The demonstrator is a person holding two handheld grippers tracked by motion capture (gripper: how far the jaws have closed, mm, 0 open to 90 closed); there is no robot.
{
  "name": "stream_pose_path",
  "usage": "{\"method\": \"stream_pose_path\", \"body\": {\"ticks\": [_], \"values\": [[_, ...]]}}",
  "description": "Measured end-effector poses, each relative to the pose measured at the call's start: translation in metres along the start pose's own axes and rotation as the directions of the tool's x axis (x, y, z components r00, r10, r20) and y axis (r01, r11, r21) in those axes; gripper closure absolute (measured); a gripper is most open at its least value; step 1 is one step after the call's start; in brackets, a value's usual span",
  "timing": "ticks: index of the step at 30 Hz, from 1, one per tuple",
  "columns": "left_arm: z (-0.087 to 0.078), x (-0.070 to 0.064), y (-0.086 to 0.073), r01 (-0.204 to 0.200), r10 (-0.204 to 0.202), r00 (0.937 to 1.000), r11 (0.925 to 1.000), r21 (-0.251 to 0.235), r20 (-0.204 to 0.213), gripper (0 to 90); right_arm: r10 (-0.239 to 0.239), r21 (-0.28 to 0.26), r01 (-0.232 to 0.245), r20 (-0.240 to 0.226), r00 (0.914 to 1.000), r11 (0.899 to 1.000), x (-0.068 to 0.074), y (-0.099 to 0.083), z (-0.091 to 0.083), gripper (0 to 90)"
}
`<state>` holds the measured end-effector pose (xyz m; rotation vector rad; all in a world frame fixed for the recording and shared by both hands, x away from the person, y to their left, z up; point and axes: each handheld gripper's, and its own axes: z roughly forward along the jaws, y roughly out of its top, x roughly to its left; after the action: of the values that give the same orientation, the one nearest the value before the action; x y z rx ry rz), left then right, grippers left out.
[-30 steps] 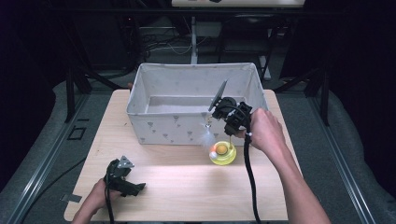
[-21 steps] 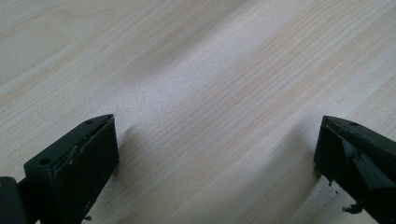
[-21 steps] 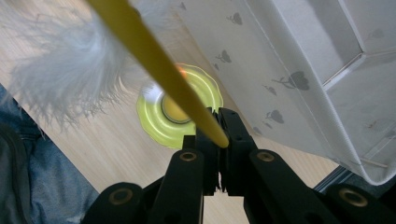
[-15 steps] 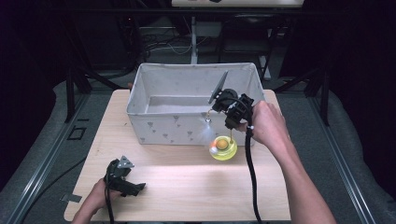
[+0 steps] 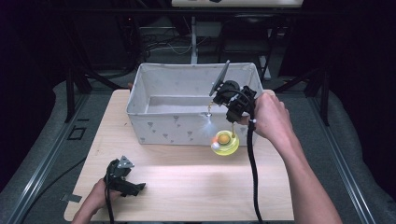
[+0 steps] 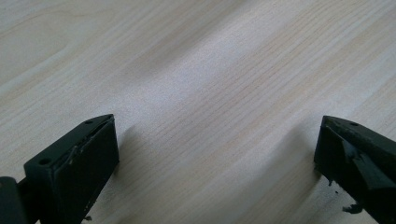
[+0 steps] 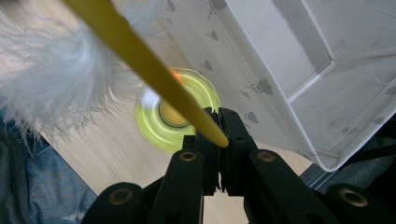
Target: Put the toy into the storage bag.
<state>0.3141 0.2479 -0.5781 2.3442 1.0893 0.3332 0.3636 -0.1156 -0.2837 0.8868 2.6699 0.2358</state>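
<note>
- Right tool [image 7: 212, 133] was clenched on the yellow wand [image 7: 140, 60], lifting its feather [image 5: 208, 125] beside the fabric bin [image 5: 154, 123], above the yellow disc [image 5: 225, 143], likely for binning
- Left tool [image 6: 215, 154] rested released on the counter [image 5: 187, 186], idle

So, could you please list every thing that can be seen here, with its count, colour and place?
Fabric box: one, white with small grey motifs, at the far middle of the table.
Cat toy base: one, yellow-green disc with an orange ball, in front of the box's right end.
Wand: one, yellow with white feathers, clamped in the right gripper.
Table: one, light wood.
Left gripper: black, open, low on the table's near left.
Right gripper: black, raised beside the box.
</note>
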Motion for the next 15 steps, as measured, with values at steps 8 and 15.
{"method": "stream_pose_path", "body": {"ticks": [8, 15], "values": [[0.0, 0.0, 0.0, 0.002, -0.002, 1.0, 1.0, 0.001, 0.005, 0.0, 0.003, -0.009, -0.003, 0.011, 0.9999, 1.0, -0.002, 0.002, -0.008, 87.6], [0.0, 0.0, 0.0, 0.001, -0.001, 1.0, 1.0, 0.0, 0.004, 0.0, 0.012, -0.018, -0.012, 0.012, 0.9998, 1.0, -0.004, 0.004, -0.012, 87.6]]}}
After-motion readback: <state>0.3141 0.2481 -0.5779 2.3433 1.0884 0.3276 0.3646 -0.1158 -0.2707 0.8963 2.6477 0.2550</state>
